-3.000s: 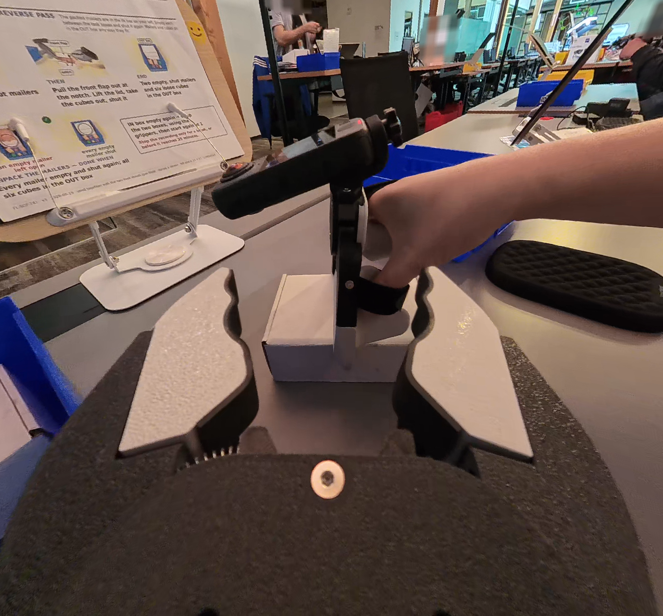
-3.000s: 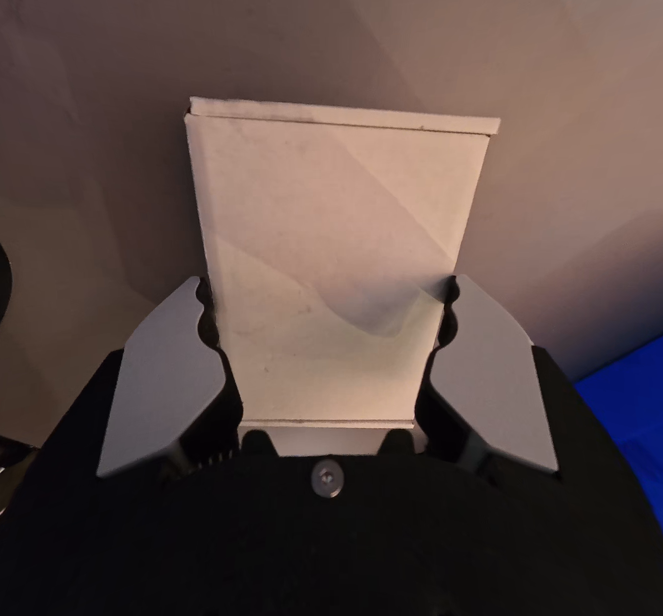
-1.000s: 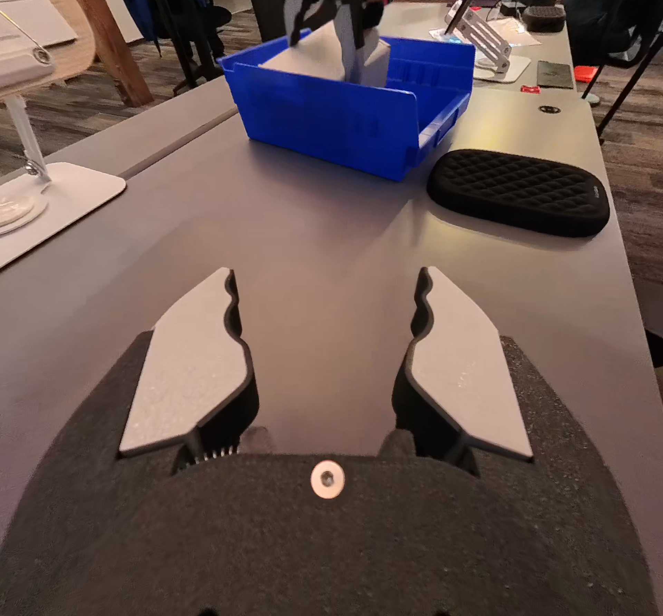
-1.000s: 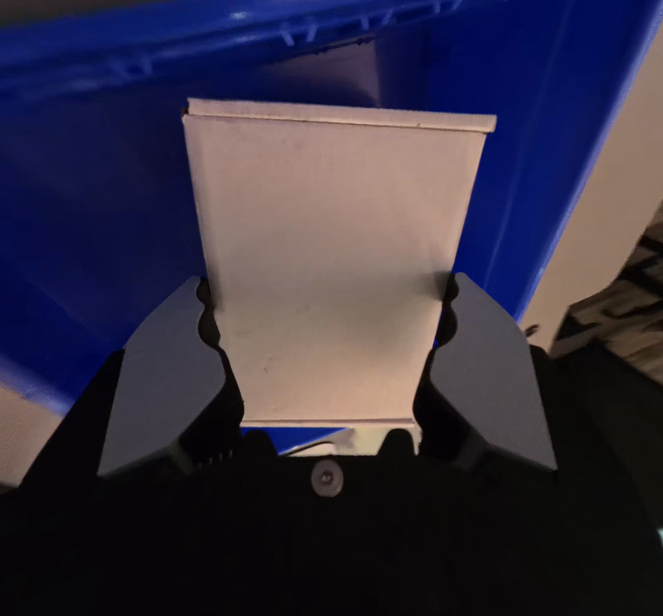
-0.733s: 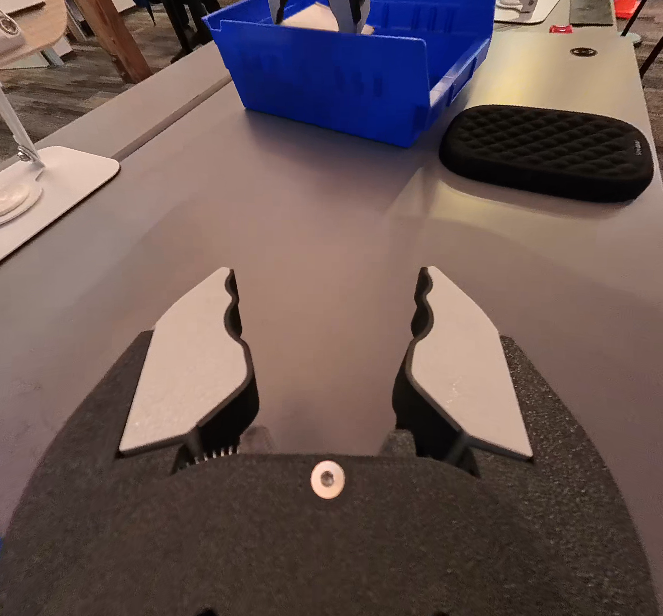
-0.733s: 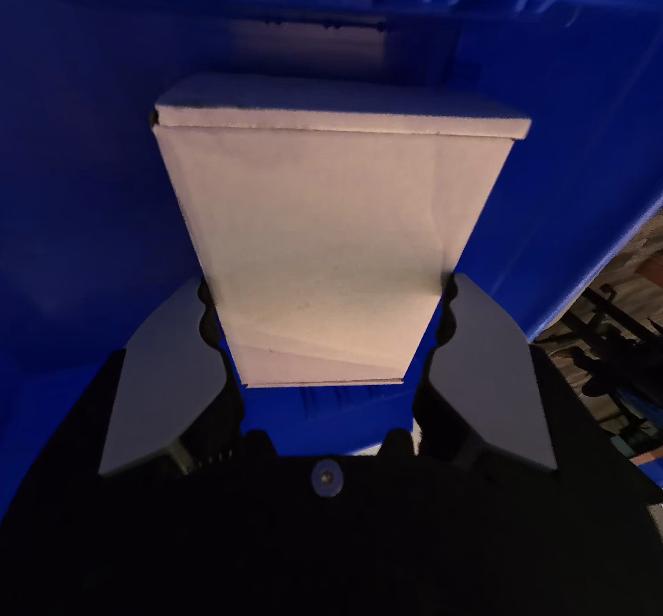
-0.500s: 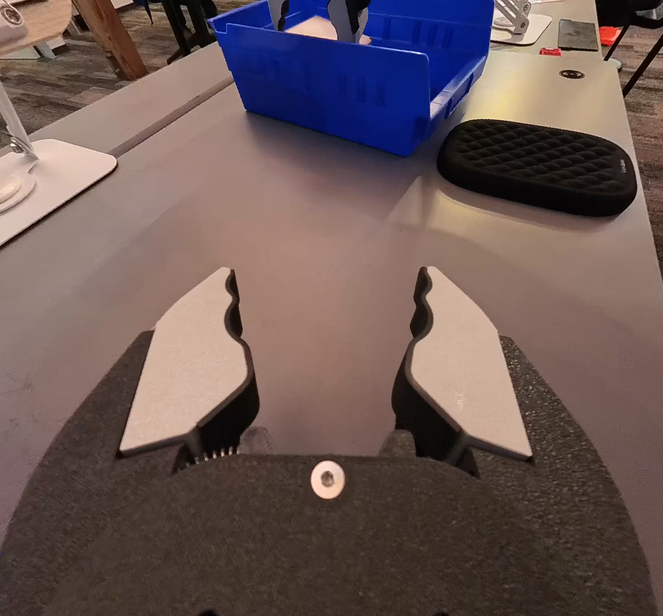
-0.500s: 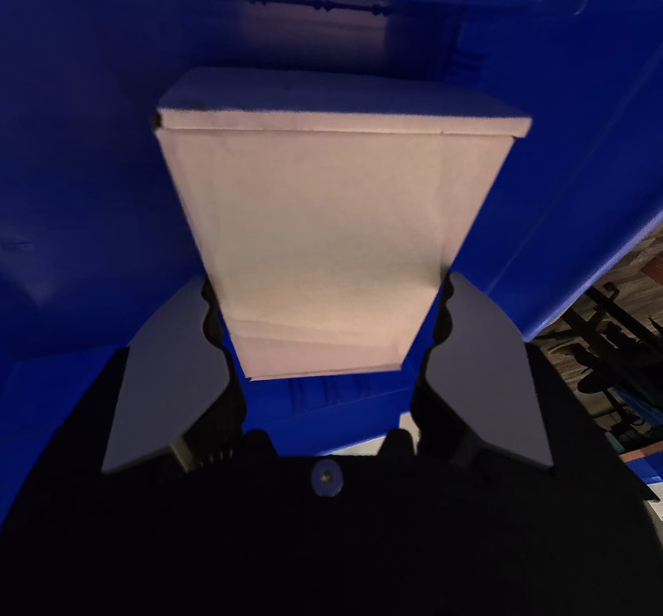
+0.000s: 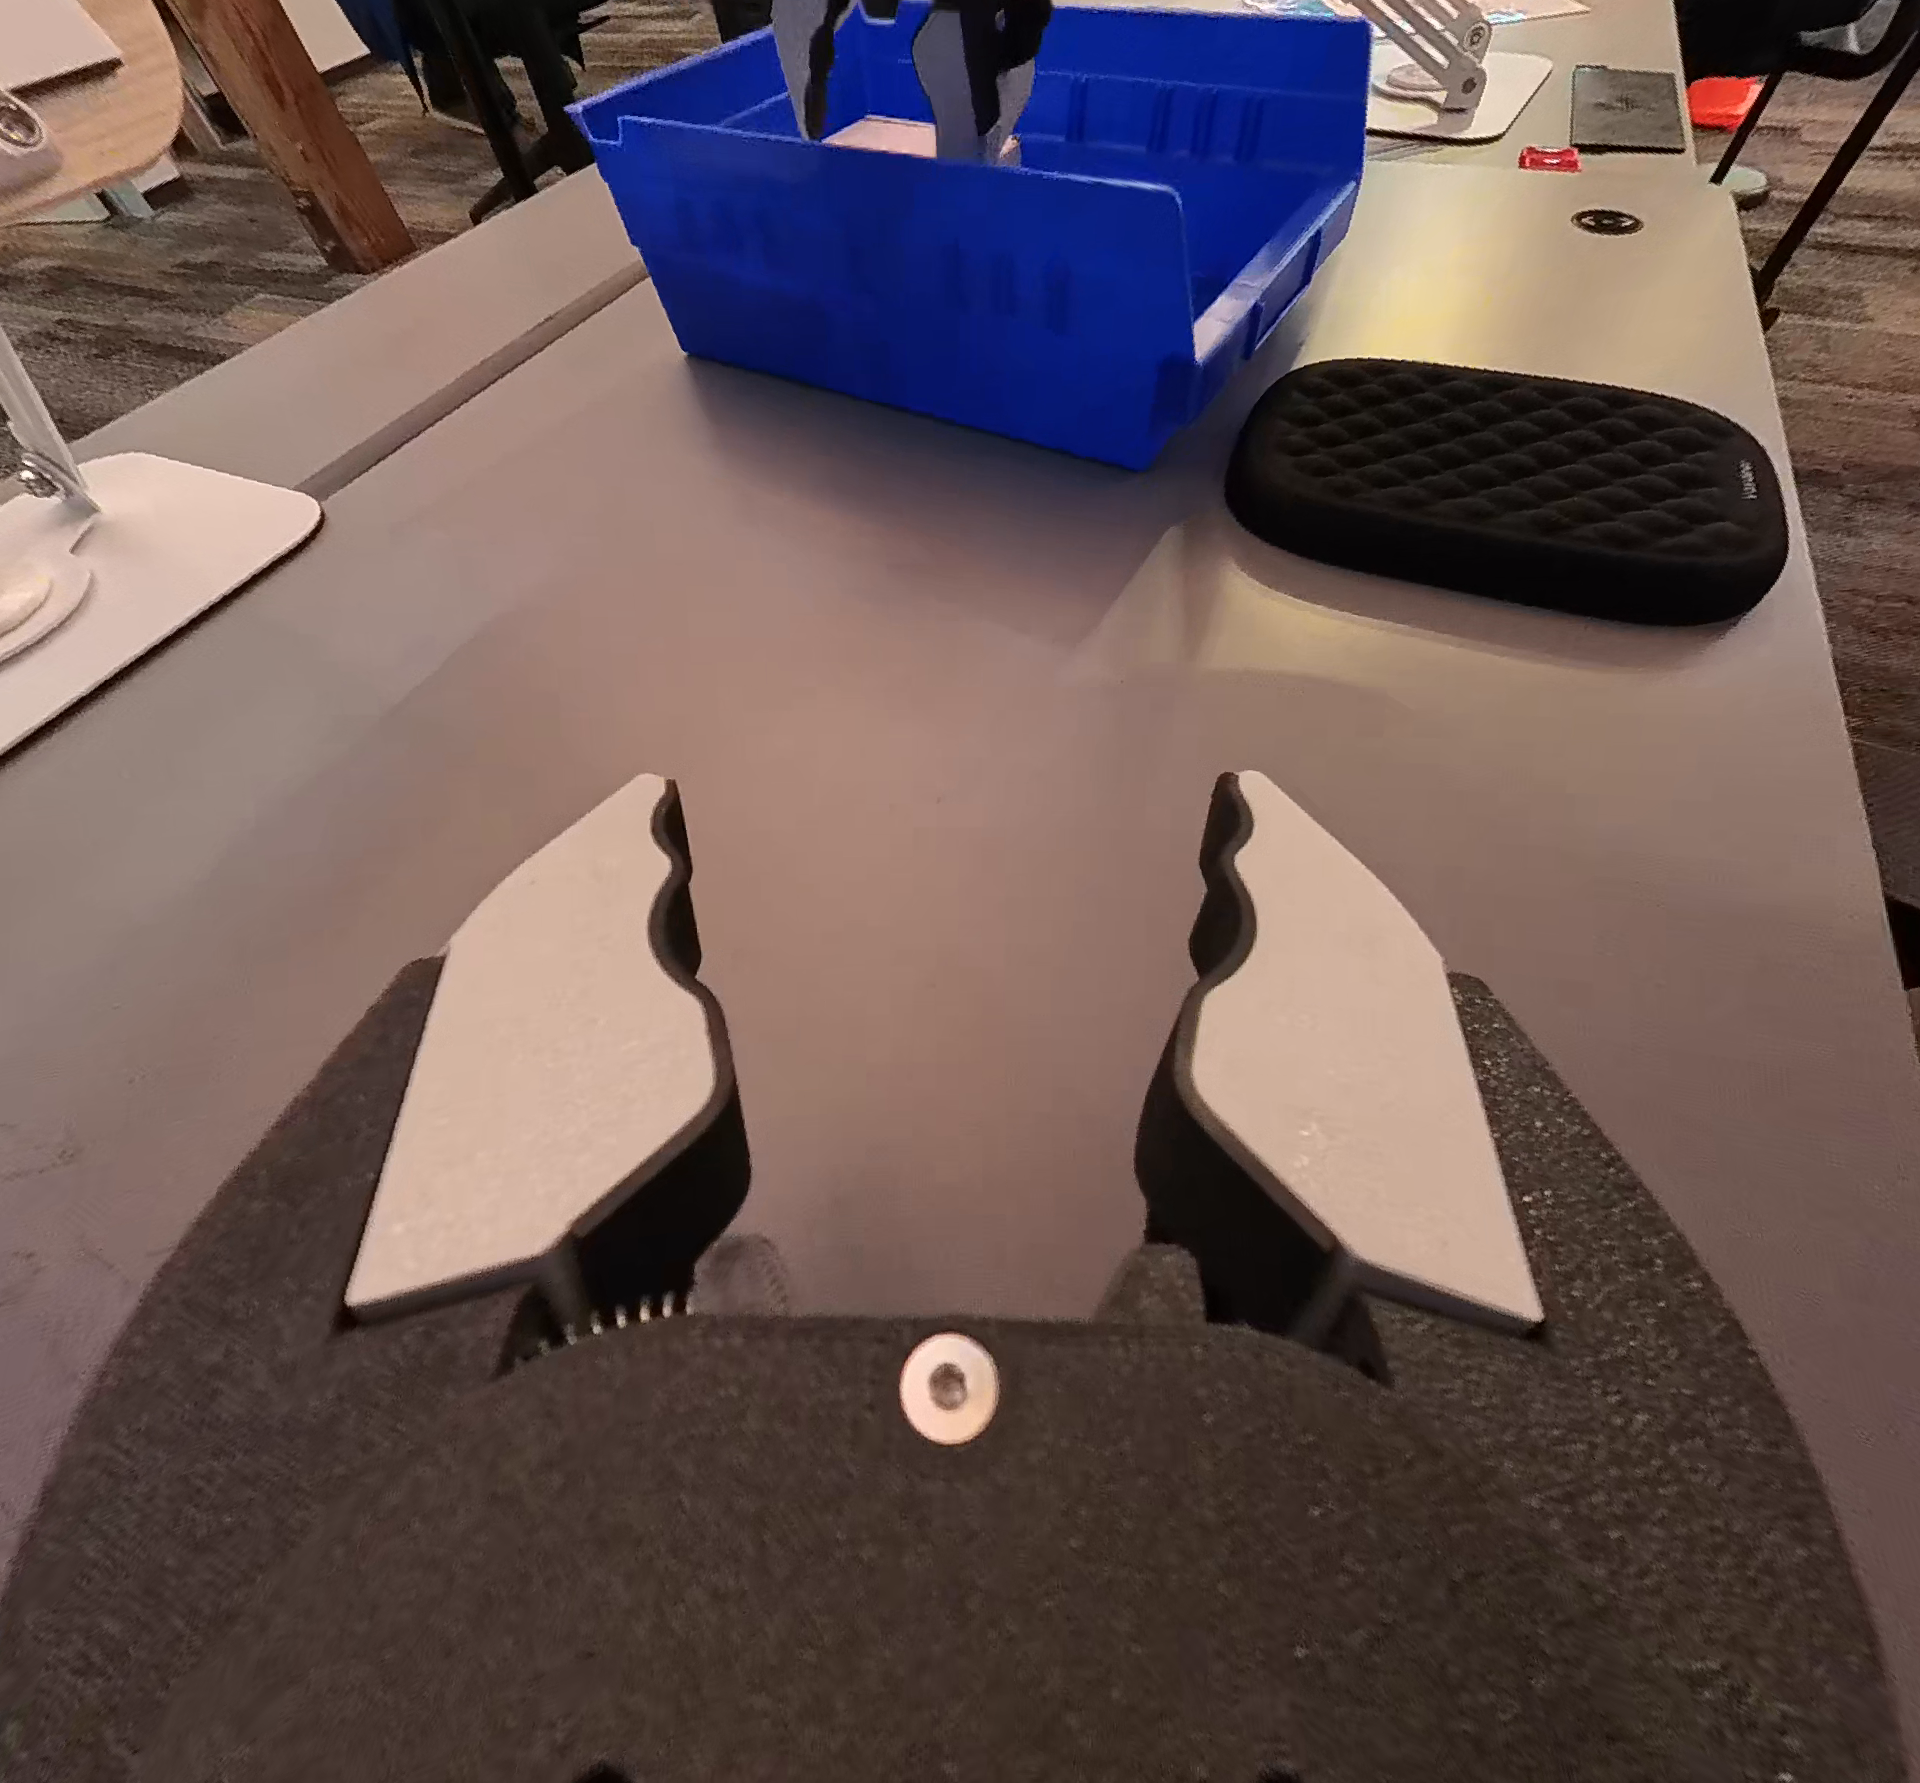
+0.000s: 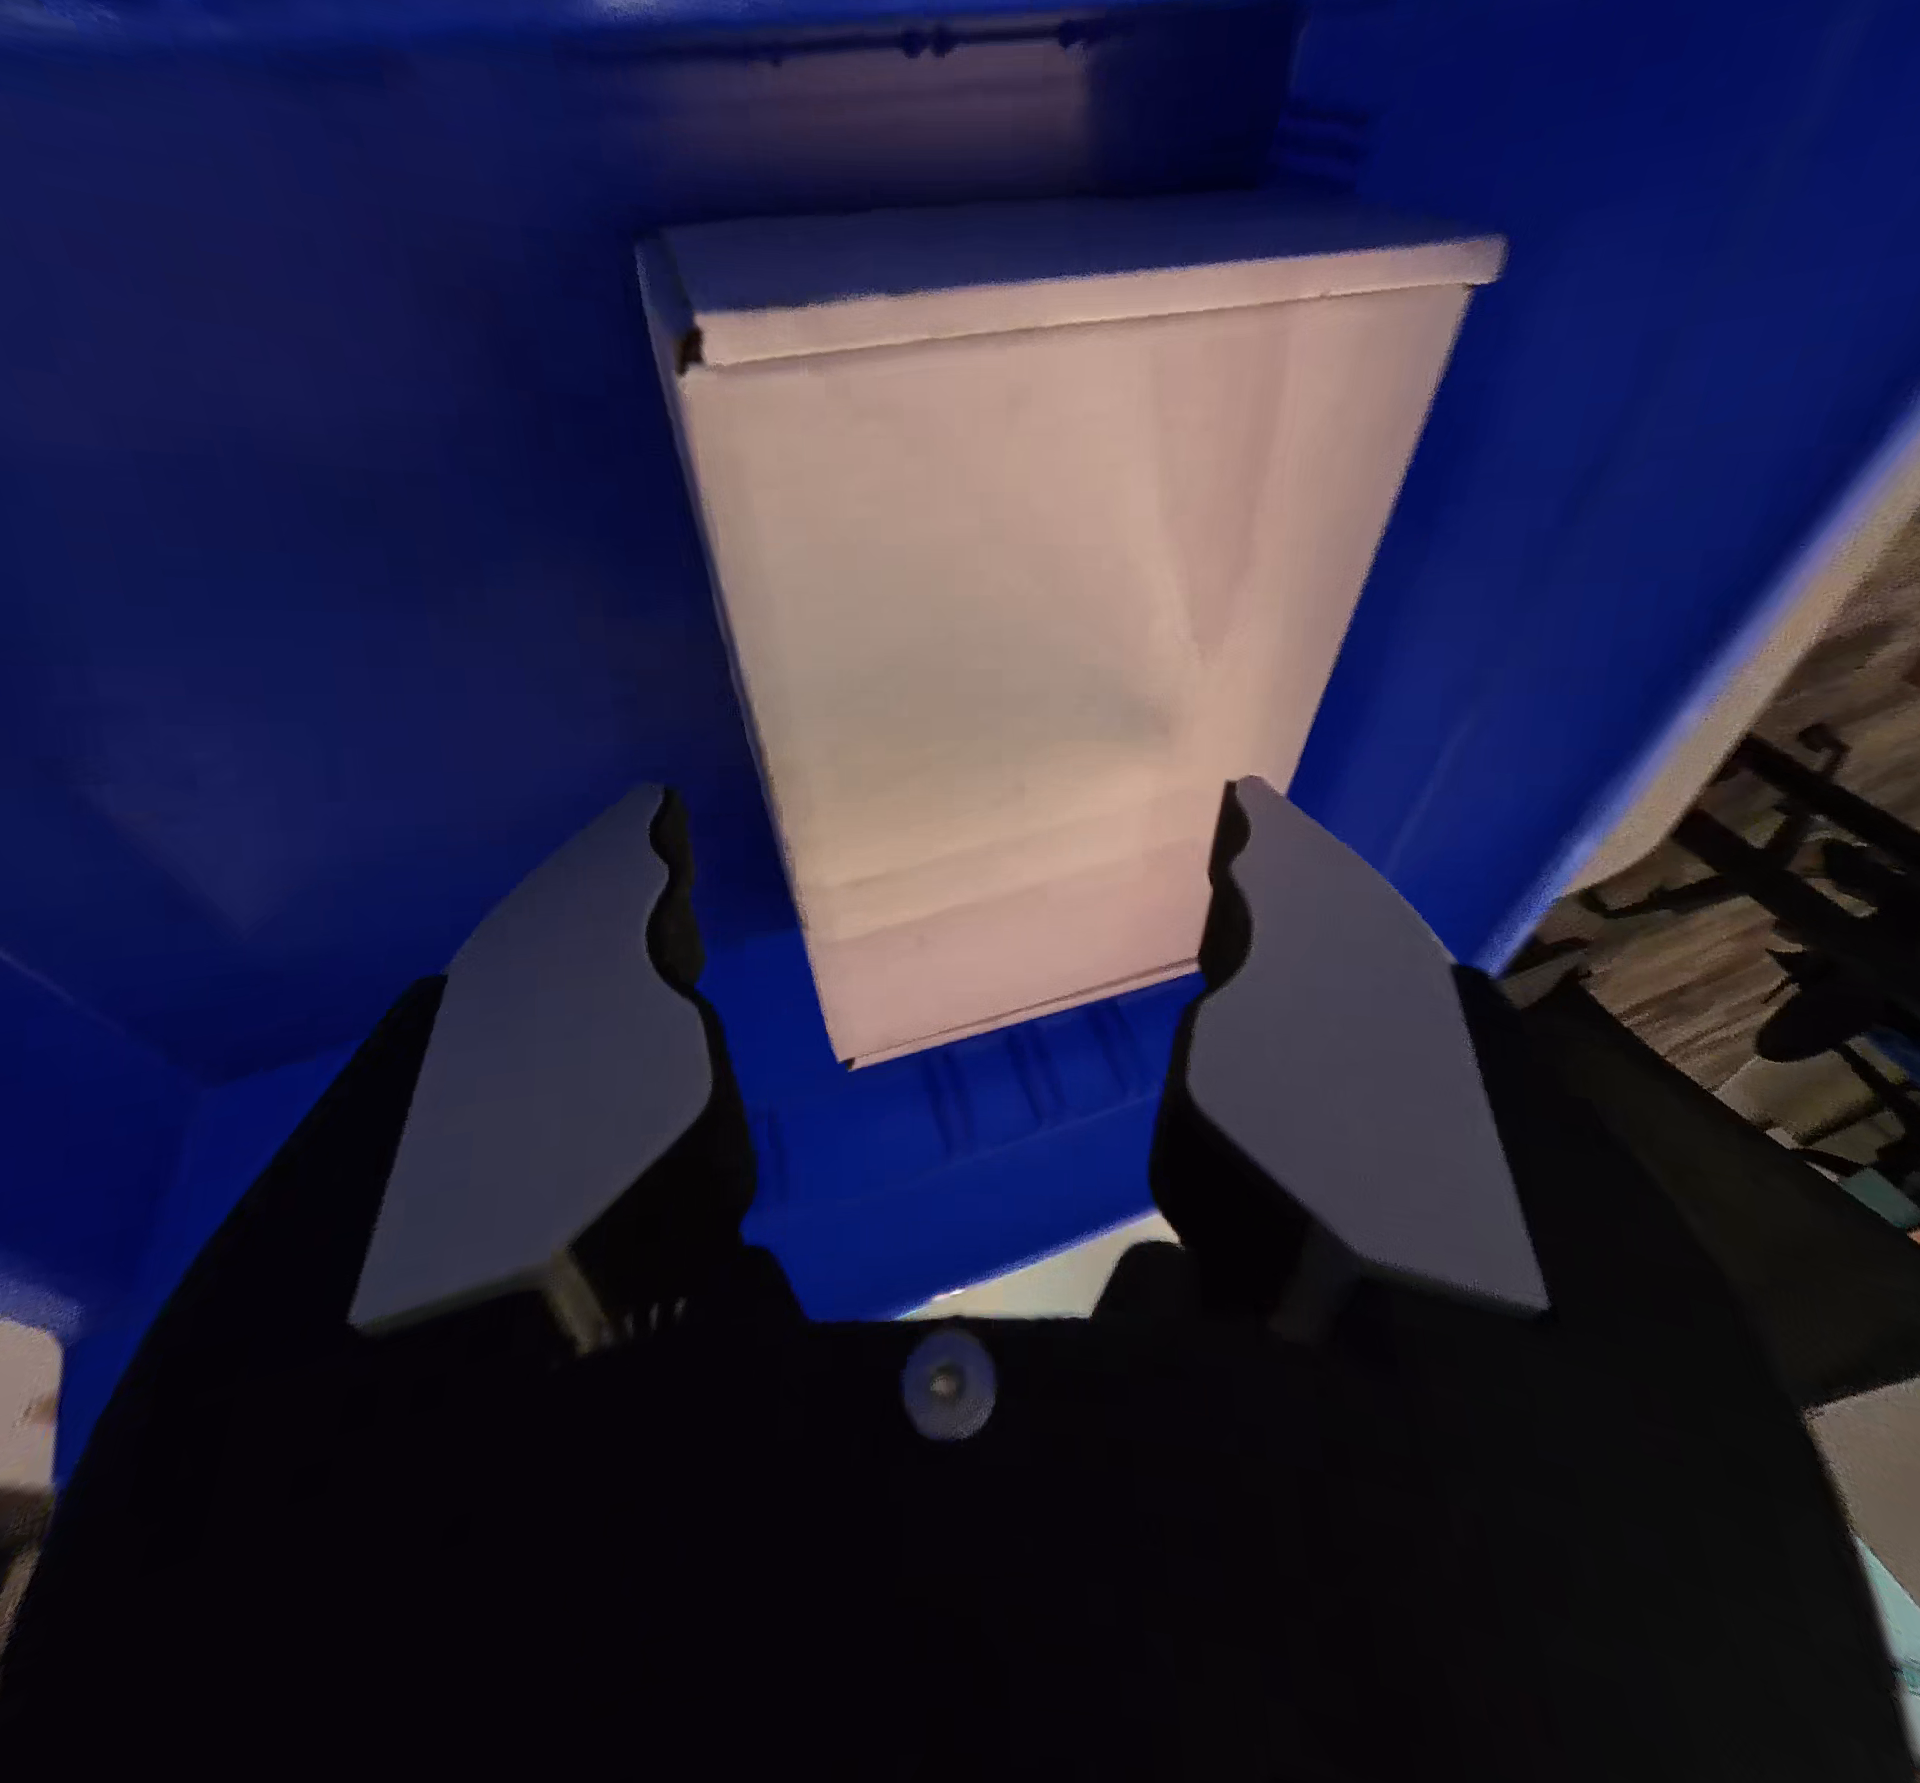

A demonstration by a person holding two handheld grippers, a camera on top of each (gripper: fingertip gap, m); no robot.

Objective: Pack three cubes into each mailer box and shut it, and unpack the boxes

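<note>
A shut white mailer box (image 10: 1049, 611) lies on the floor of a blue bin (image 10: 312, 486). My right gripper (image 10: 945, 860) is open above it, with its fingers clear of the box's sides. In the left wrist view the same blue bin (image 9: 935, 279) stands at the far end of the grey table (image 9: 831, 673), the right gripper (image 9: 894, 71) hangs over it, and a strip of the white mailer (image 9: 883, 138) shows inside. My left gripper (image 9: 940, 860) is open and empty, low over the table. No cubes are in view.
A black quilted pad (image 9: 1507, 497) lies right of the bin. A white stand base (image 9: 135, 570) sits at the left edge. Another desk with a tablet stand (image 9: 1403, 19) is behind, and the table's right edge drops to the floor. Across from one pair of fingers to the other is roughly 40 cm.
My right gripper carried the mailer from the table into the blue bin, opened, let it go and rose a little. My left gripper turned right, stayed open and empty.
</note>
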